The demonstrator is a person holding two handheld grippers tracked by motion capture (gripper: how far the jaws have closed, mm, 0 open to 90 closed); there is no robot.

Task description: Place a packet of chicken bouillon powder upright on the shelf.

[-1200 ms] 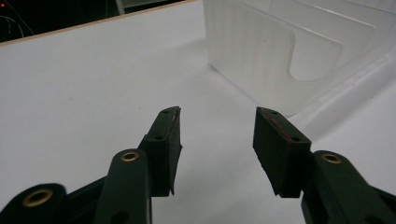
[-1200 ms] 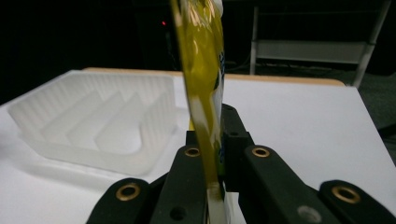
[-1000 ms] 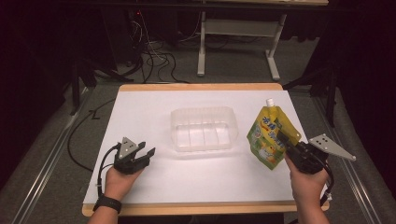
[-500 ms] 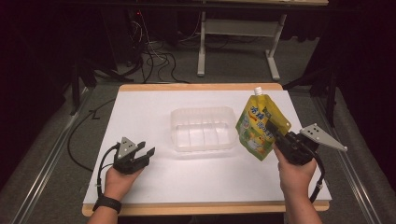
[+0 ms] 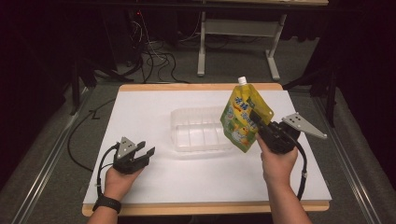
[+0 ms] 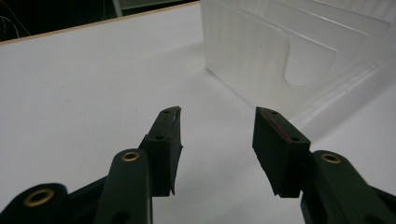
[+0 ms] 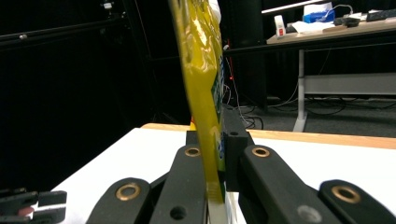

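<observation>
A yellow spouted drink pouch (image 5: 243, 121) with a white cap hangs upright in the air, its lower part over the right end of a clear plastic tray (image 5: 194, 140). My right gripper (image 5: 256, 120) is shut on the pouch's right edge. In the right gripper view the pouch (image 7: 201, 79) stands edge-on, pinched between the two jaws of that gripper (image 7: 215, 147). My left gripper (image 5: 144, 153) rests low on the white table at the front left, open and holding nothing. In its own view the left gripper (image 6: 217, 128) points at the tray's near wall (image 6: 261, 51).
The white tabletop (image 5: 149, 107) has a wooden rim and a dark floor with cables beyond it. A desk frame stands at the back. Bare white surface lies left of and in front of the tray. My left gripper (image 7: 28, 201) shows low at the left of the right gripper view.
My right gripper has carried the pouch left and slightly up, from beside the tray's right end to over that end. The left gripper has kept still.
</observation>
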